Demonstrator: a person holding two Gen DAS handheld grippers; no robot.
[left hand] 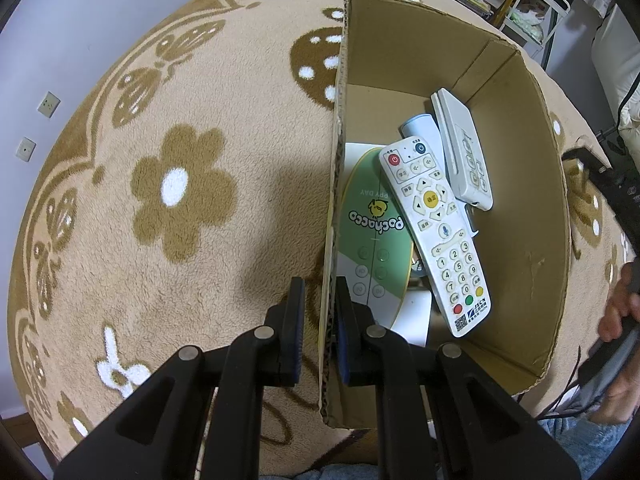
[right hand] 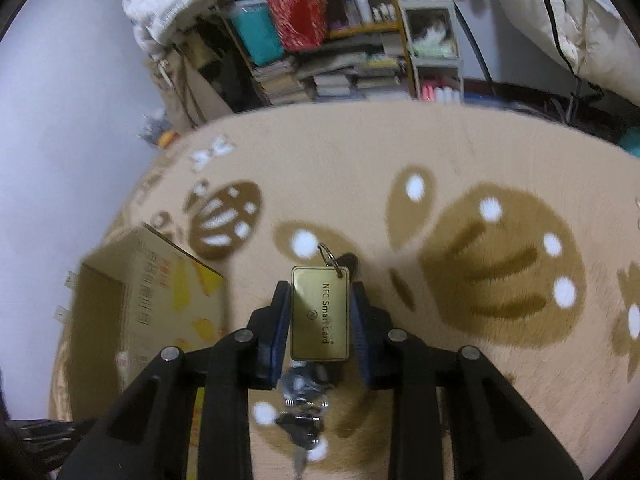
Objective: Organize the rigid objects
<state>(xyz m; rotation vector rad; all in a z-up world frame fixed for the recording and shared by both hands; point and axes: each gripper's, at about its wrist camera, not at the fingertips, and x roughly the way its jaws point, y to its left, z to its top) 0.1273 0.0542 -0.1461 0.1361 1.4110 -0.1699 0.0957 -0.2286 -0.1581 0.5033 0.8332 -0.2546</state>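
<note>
- Right tool (right hand: 319, 316) was clamped on the gold NFC card (right hand: 320, 314), pads on its two long edges, above the rug (right hand: 460, 152).
- Card's long axis ran 12–6 in the right wrist view; ring end (right hand: 327, 252) pointed at 12, away from the tool. Keys (right hand: 306, 412) dangled under it at 6.
- Left tool (left hand: 320, 300) straddled the cardboard box (left hand: 400, 48) wall, inner pad touching, a slight gap at the outer pad, so a loose pinch at best.
- Box sat at 8–9 o'clock from the card. It already held the white remote (left hand: 434, 232), a grey remote (left hand: 462, 148) and a Pochacco-labelled item (left hand: 376, 216).
- Risk, my read: edge grip is thin; swinging keys could twist the card out mid-carry.
- Risk: the loose left pinch could let the box slide when the keys drop in.
</note>
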